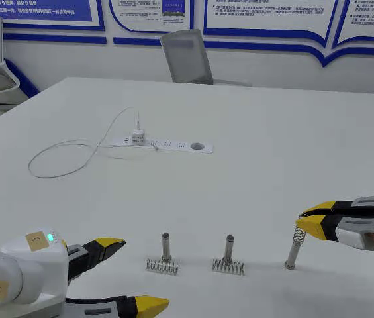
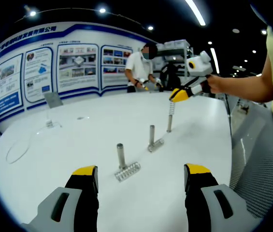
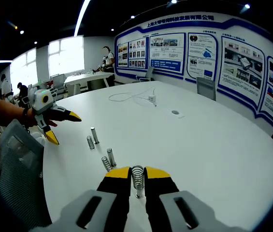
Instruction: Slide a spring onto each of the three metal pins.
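Rightmost short metal pin [image 1: 292,255] stands on its round foot, near right on the white tabletop [image 1: 273,152]. Small coiled wire spring [image 1: 298,235] is over that pin's top end, not down at the foot. Right gripper [image 1: 309,220], grey body with yellow-tipped black jaws, reaches in from the right. Jaws narrow, pinched on the spring from both sides.

Middle metal pin [image 1: 229,248]: upright, bare. Second spring [image 1: 228,266] lies flat on the table against its foot, near side. Left metal pin [image 1: 166,246]: same, upright and bare, with the third spring [image 1: 162,266] flat at its foot. The three pins form a row left to right, apart from each other.

Left gripper [image 1: 139,273] is at near left, jaws spread wide, holding nothing. Tips aim toward the left pin, short of it.

Farther back, mid-table: white power strip [image 1: 167,143] with a white plug adapter [image 1: 138,136]. Thin white cable [image 1: 30,163] loops off to the left. Grey office chair [image 1: 187,56] sits at the far edge, blue-framed wall posters [image 1: 266,16] behind it.
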A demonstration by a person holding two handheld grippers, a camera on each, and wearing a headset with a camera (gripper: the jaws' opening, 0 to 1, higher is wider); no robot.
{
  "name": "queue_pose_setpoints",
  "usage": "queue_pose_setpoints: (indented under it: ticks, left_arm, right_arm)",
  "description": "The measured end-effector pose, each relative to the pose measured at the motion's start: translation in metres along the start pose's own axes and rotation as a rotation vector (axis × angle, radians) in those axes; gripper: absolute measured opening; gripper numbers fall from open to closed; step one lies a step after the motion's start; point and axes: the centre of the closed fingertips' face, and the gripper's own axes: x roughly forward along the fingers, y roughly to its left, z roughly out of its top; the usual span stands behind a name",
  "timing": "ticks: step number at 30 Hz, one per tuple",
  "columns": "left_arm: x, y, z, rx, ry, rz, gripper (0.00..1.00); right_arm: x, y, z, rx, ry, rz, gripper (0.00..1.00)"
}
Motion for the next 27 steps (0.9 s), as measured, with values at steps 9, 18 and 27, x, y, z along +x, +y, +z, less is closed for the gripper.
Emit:
queue_pose_setpoints:
  ticks: [9,18,27]
  left_arm:
    - [0.0,0.001,0.0,0.0,0.002,0.001,0.74]
    - [0.001,-0.001,0.0,0.0,0.004,-0.002,0.74]
    - [0.0,-0.001,-0.001,0.001,0.005,-0.002,0.74]
  right_arm:
    - [0.001,-0.003,-0.004,0.018,-0.001,-0.006,0.12]
    - [0.004,-0.004,-0.009,0.033,-0.001,-0.012,0.12]
    - [0.009,-0.003,-0.017,0.042,-0.007,-0.014,0.12]
